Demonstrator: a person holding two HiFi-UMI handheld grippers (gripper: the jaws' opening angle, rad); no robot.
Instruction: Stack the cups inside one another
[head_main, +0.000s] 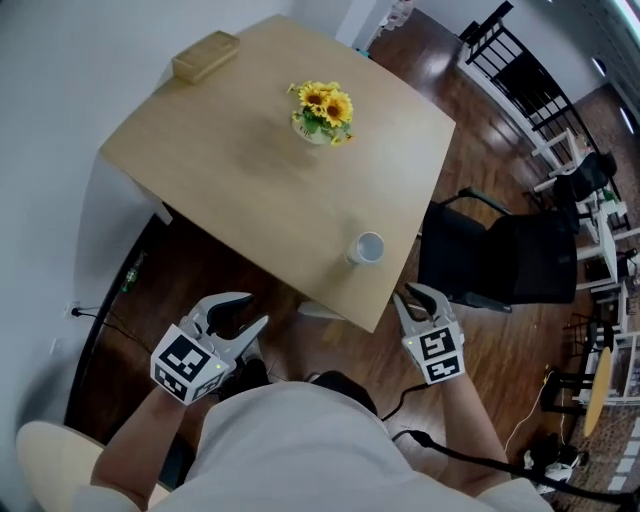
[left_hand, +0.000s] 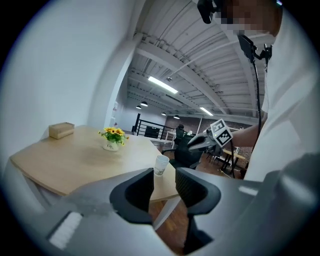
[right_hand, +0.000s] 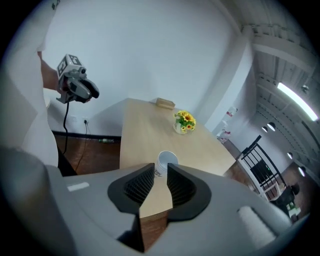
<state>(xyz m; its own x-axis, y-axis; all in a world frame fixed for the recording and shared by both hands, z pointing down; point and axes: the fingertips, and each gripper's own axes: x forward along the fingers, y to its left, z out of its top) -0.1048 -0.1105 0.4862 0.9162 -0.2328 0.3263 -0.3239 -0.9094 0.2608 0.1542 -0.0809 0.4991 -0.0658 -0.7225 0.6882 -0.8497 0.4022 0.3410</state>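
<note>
Cup (head_main: 367, 247) nr table (head_main: 270, 190) edge, just beyond R claw (head_main: 415, 295), untouched.

The wooden table (head_main: 250, 190) bears a white cup (head_main: 368, 247), sunflower pot (head_main: 322, 108) and box (head_main: 205, 55).

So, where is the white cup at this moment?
In the head view the white cup stands upright on the table, by its near right edge, closer to the right hand-held gripper than to the sunflower pot farther back.
</note>
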